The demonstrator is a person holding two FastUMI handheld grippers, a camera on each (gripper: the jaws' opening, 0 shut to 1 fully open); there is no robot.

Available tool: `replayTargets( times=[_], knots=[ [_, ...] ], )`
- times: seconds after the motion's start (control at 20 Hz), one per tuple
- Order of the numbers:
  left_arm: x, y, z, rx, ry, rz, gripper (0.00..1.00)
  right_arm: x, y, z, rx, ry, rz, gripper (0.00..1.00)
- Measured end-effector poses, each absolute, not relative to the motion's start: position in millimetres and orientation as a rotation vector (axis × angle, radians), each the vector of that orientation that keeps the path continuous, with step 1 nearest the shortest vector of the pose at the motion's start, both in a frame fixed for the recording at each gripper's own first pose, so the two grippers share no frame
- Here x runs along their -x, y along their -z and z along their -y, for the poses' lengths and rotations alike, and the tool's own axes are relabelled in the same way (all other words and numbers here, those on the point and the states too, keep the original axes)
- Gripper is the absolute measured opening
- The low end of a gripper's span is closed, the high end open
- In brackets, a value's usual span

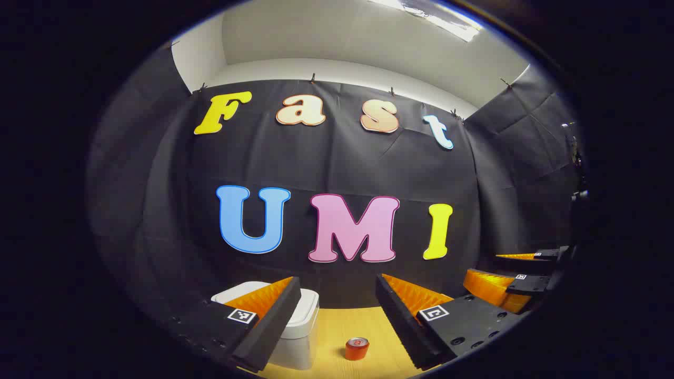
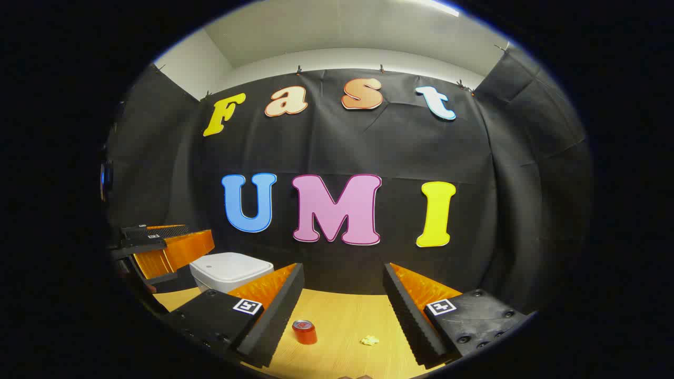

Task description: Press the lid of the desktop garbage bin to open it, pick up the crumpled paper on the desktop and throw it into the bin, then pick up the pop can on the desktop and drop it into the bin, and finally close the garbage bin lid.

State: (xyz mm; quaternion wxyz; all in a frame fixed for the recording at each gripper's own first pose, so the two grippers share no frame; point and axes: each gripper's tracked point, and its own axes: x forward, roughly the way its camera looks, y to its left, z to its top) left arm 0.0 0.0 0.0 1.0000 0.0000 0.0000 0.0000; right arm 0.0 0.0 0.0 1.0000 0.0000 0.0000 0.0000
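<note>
A white desktop bin stands at the back left of the wooden desktop, its lid down. In front of it a red pop can stands upright. To its right lies a small crumpled paper. My right gripper hovers open above the desktop, with nothing between its fingers. The left gripper shows at the far left beside the bin. In the left gripper view my left gripper is open and holds nothing; the bin sits behind its left finger and the can below the gap. The right gripper shows at the right.
The black cloth wall closes off the back and both sides close behind the bin. Bare wooden desktop lies between the can and the wall.
</note>
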Motion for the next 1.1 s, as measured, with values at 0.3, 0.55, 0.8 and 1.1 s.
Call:
replayTargets(
  times=[0.3,0.55,0.8,1.1],
  knots=[
    [-5,-2,1,0.016,0.023,0.015,0.96,-1,-3,-15,0.017,-0.047,0.013,0.96],
    [-1,10,-7,0.020,0.004,-0.017,0.96,-7,4,-18,0.007,-0.050,-0.006,0.96],
    [-1,25,-20,-0.002,-0.017,-0.061,0.96,-12,9,-14,0.009,-0.041,-0.017,0.96],
    [-7,24,-26,-0.017,-0.030,-0.055,0.96,-18,12,-5,0.007,-0.033,-0.027,0.97]
  ],
)
